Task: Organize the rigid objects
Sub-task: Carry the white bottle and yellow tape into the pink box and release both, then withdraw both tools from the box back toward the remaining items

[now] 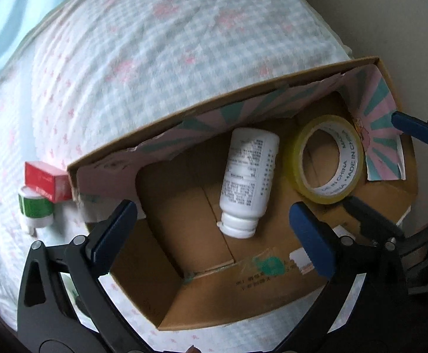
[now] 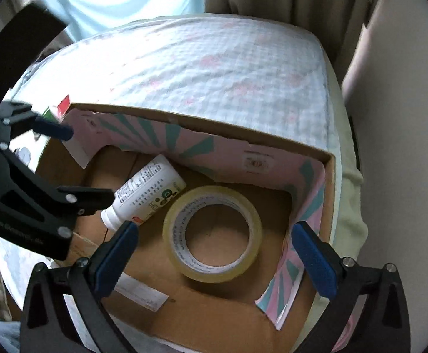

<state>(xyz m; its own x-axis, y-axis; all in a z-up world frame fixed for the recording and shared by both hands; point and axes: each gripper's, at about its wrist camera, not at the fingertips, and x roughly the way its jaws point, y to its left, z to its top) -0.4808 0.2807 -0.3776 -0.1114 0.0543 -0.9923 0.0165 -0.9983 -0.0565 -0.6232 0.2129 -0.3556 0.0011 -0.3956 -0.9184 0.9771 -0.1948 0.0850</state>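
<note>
The cardboard box (image 1: 243, 288) sits on the bed (image 1: 155, 58), which is covered in a checked quilt. Two rigid items are already inside it:

- White bottle (image 1: 247, 181): lying on its side on the box floor, cap toward the near wall.
- Roll of clear tape (image 2: 212, 234): lying flat, just beside the bottle, toward the right end of the box.

Tool status:

- Left tool (image 1: 214, 229): fingers spread wide, holding nothing, positioned over the box above the bottle.
- Right tool (image 2: 214, 253): fingers spread wide, holding nothing, positioned over the tape roll, straddling it without visible contact.

Remaining items, outside the box and against its left end wall on the quilt:

- Red carton (image 1: 47, 181).
- Small green-banded container (image 1: 34, 209), touching or just beside the carton.

Assessment: the task appears about half complete. Two items are stowed; at least two are left to transfer. The left tool is nearer to them.
</note>
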